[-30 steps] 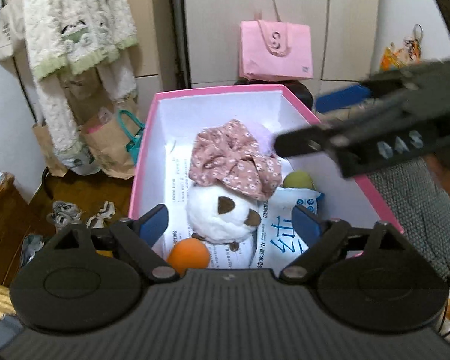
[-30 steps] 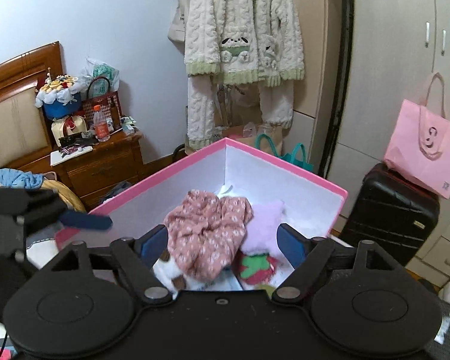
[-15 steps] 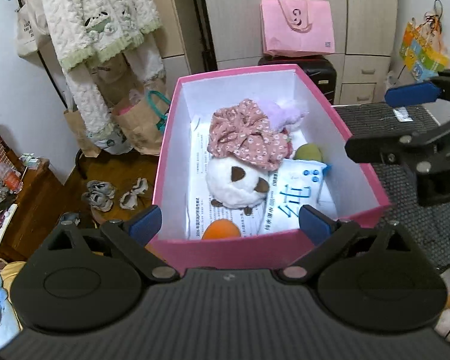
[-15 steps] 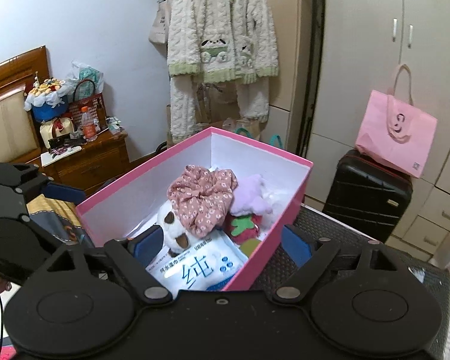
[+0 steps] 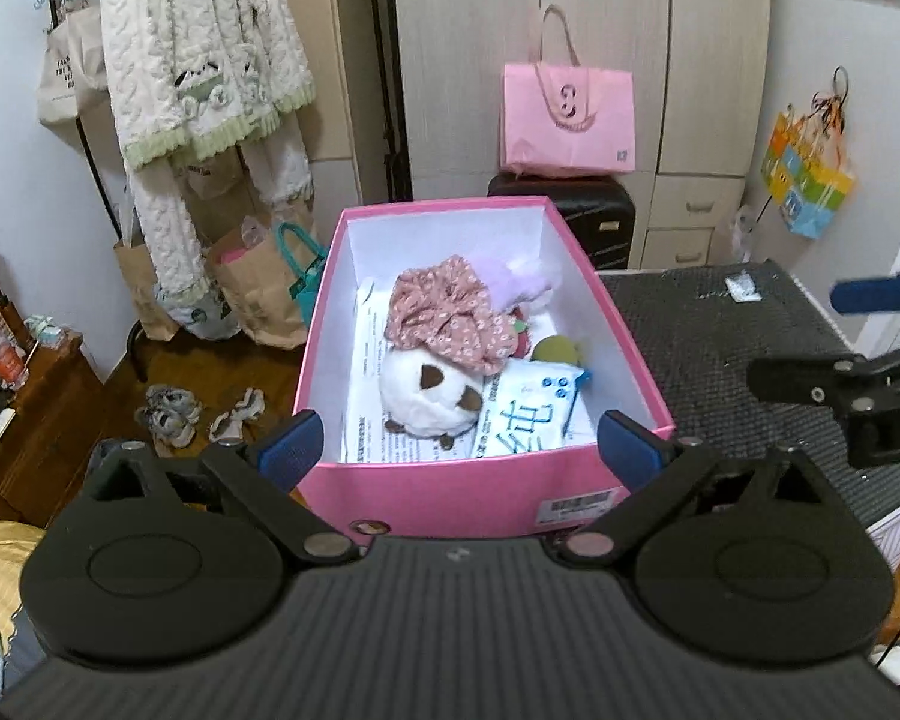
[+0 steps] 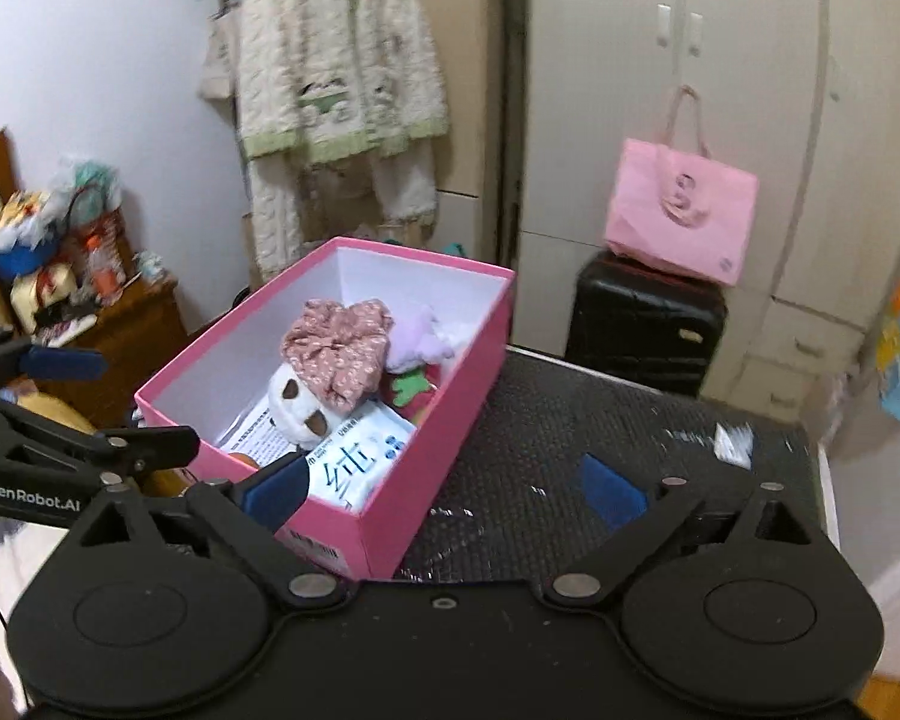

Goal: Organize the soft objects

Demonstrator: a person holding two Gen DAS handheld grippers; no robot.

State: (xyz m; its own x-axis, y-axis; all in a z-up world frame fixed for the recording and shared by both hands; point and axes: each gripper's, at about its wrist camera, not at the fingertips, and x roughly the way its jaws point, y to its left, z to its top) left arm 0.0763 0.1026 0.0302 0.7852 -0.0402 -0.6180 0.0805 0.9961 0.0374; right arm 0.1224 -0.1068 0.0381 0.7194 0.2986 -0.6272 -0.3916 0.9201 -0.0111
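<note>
An open pink box [image 5: 486, 486] stands on the left end of a dark mesh tabletop [image 5: 720, 336]. Inside lie a pink floral cloth [image 5: 444, 312], a white plush [image 5: 426, 390], a blue-and-white wipes pack [image 5: 528, 414], a lilac plush [image 5: 510, 270] and a green toy [image 5: 555, 351]. My left gripper [image 5: 459, 447] hangs open just short of the box's near wall, holding nothing. My right gripper [image 6: 444, 487] is off the box's near right corner [image 6: 378, 516], its jaws opening with nothing gripped. Each gripper shows at the edge of the other's view, the right gripper [image 5: 840, 336] and the left gripper [image 6: 105, 402].
A small white packet [image 6: 732, 441] lies on the tabletop's far right. Behind the table stand a black suitcase [image 6: 642, 318] with a pink bag [image 6: 678, 216] and a wardrobe. A cream robe [image 5: 198, 60], paper bags [image 5: 252, 288] and shoes [image 5: 168, 414] are left of the box, by a wooden nightstand [image 6: 126, 330].
Both grippers have drawn back from over the box, which now looks smaller and farther. The right gripper has swung right over the tabletop and its jaws have widened.
</note>
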